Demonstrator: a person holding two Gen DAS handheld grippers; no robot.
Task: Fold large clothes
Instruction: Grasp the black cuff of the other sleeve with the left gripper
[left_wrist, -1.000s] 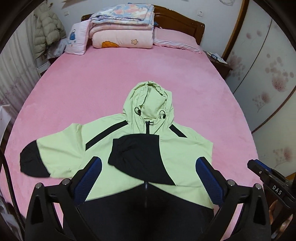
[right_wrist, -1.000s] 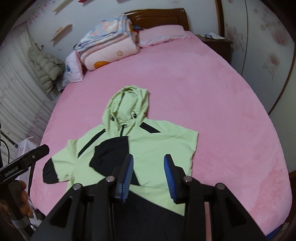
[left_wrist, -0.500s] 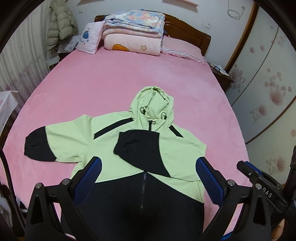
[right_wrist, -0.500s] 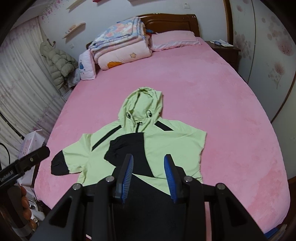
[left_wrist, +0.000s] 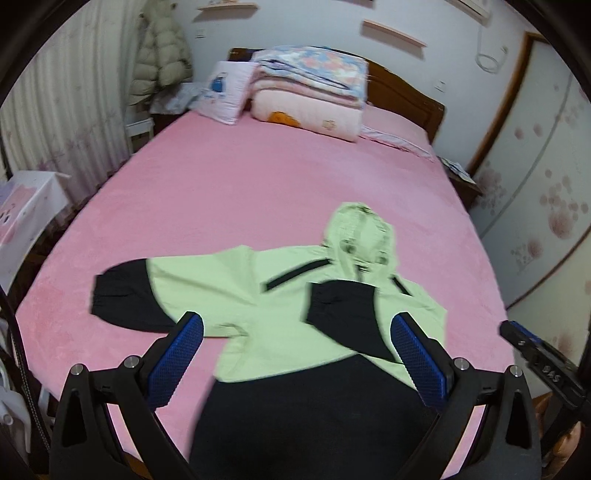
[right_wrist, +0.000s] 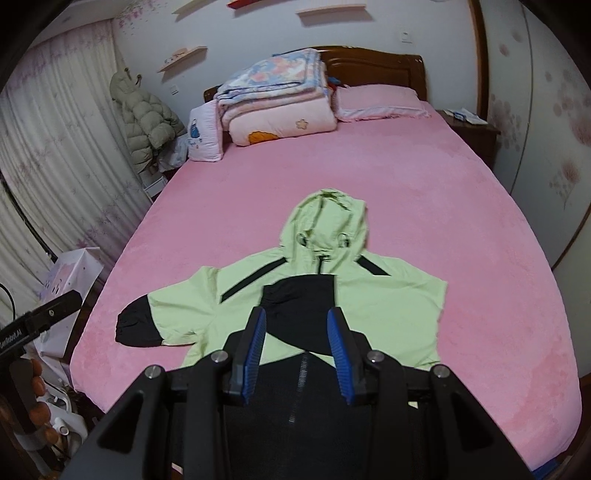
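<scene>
The green-and-black hooded jacket (right_wrist: 295, 295) is lying face up at the lower centre of the frame on the pink bed (right_wrist: 424, 184), one sleeve already folded across its chest (right_wrist: 299, 299) and the other sleeve (left_wrist: 147, 295) stretching out at lower left. Both the left gripper (left_wrist: 295, 350) and right gripper (right_wrist: 295, 347) are hovering above it, jaws apart and holding nothing. I'd judge the outstretched sleeve needs folding inward next.

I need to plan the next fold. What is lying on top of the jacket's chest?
One black-cuffed sleeve is folded across the chest of the jacket; the other sleeve lies spread out on the bed. The zipper and fabric beneath the folded sleeve are hidden.
</scene>
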